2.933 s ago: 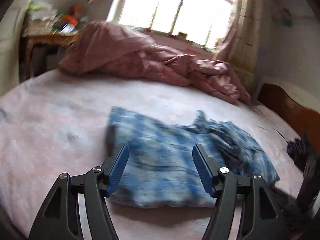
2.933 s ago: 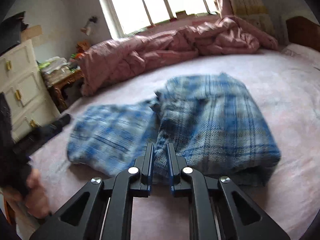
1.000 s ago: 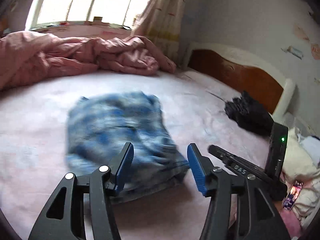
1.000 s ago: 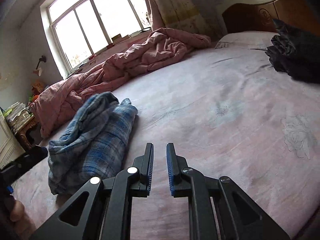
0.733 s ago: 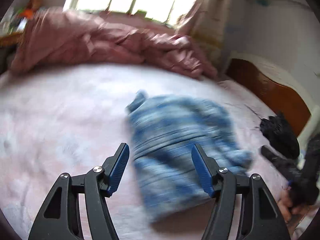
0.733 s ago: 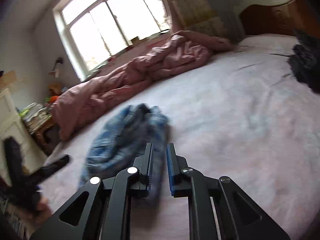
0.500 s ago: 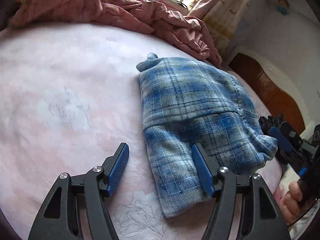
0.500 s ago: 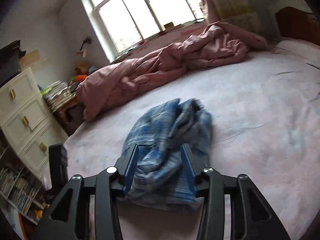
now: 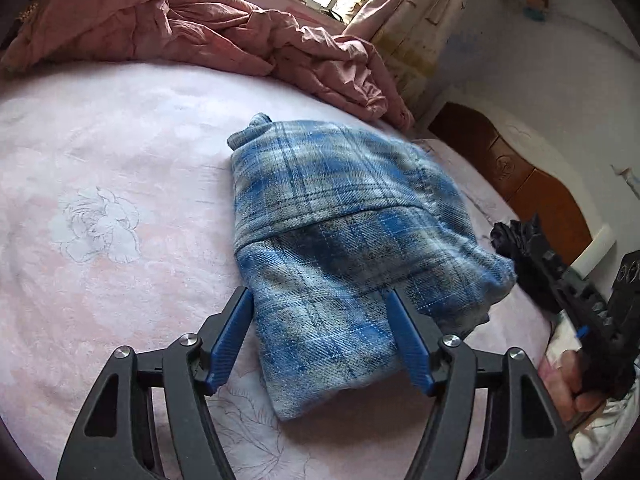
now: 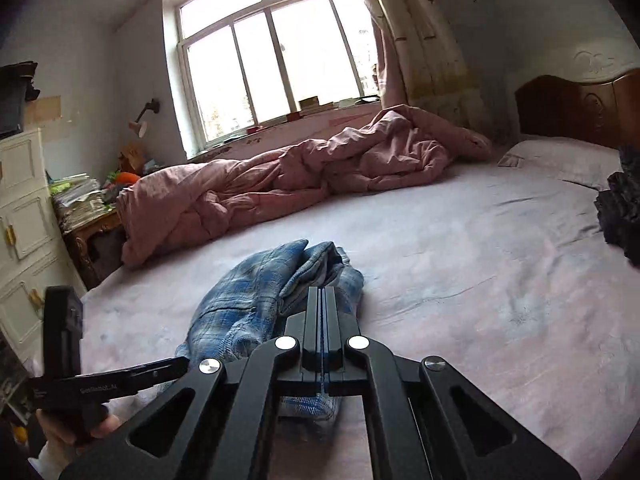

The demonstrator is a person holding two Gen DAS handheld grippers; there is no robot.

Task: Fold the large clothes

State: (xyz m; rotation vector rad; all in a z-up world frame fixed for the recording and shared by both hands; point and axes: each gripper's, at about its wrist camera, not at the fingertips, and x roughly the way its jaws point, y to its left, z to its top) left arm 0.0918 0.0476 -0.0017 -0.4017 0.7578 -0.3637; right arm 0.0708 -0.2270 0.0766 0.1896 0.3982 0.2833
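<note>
Plaid shirt folded on the bed, task looks nearly done.

The blue plaid shirt [image 9: 344, 248] lies as a compact bundle mid-bed [image 9: 120, 160], its edges slightly uneven. The left gripper [image 9: 320, 340] has just been opening, fingers straddling the near hem without pressing; the right gripper [image 10: 321, 320] is fully closed, holding nothing.

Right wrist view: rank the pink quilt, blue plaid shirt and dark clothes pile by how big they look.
1. Pink quilt, clearly largest.
2. Blue plaid shirt, though it is nearer the camera and partly hidden by the right gripper.
3. Dark clothes pile, cut off by the frame edge, so unsure.
</note>
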